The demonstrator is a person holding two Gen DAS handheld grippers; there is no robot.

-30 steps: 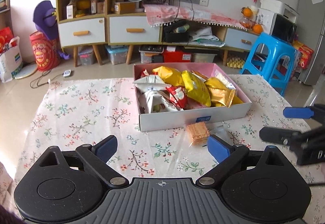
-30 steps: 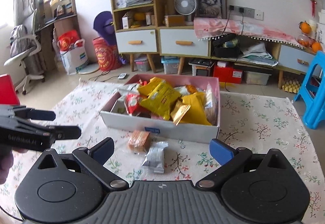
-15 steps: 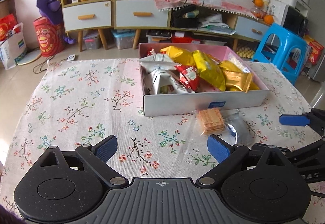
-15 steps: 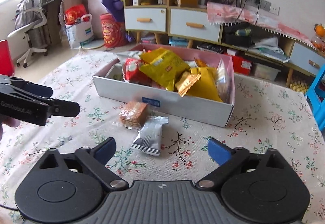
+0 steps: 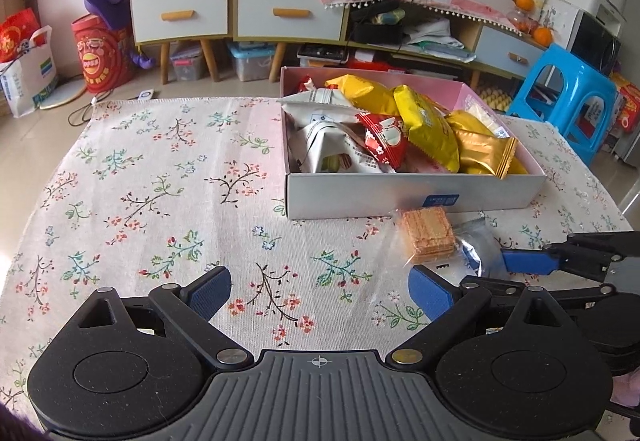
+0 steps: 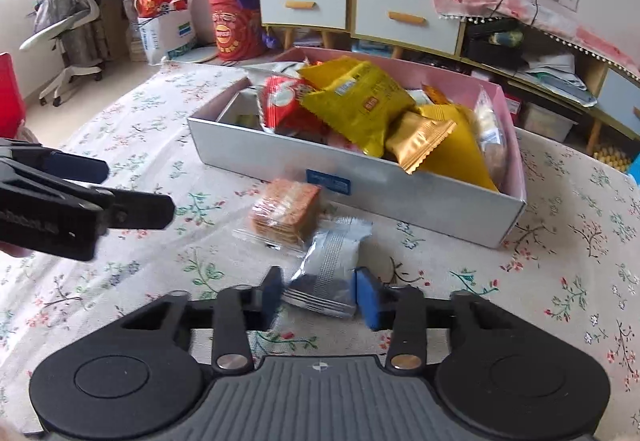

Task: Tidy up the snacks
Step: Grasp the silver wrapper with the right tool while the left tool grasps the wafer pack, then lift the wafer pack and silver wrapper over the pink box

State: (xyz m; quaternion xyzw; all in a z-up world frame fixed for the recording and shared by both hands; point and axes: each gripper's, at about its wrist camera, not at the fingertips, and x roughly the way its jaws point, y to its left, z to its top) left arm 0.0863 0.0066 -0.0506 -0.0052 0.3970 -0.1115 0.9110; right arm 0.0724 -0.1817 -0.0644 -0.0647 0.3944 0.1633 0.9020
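Observation:
A grey box [image 5: 412, 197] with a pink inside holds several snack bags. It also shows in the right wrist view [image 6: 400, 189]. In front of it on the floral cloth lie a clear pack of orange crackers [image 6: 286, 211] [image 5: 428, 235] and a silver packet [image 6: 330, 269] [image 5: 478, 247]. My right gripper [image 6: 318, 297] has its jaws closed in on the near end of the silver packet, pads touching its sides. My left gripper [image 5: 320, 287] is open and empty above the cloth, left of the crackers.
The floral tablecloth [image 5: 152, 177] covers the table. The left gripper shows at the left of the right wrist view [image 6: 80, 209]. A blue stool [image 5: 568, 101] stands at the far right. Cabinets [image 5: 240, 9] and floor clutter lie beyond the table.
My right gripper moved forward and down to the silver packet and its jaws narrowed onto it. My left gripper moved forward a little and stayed open.

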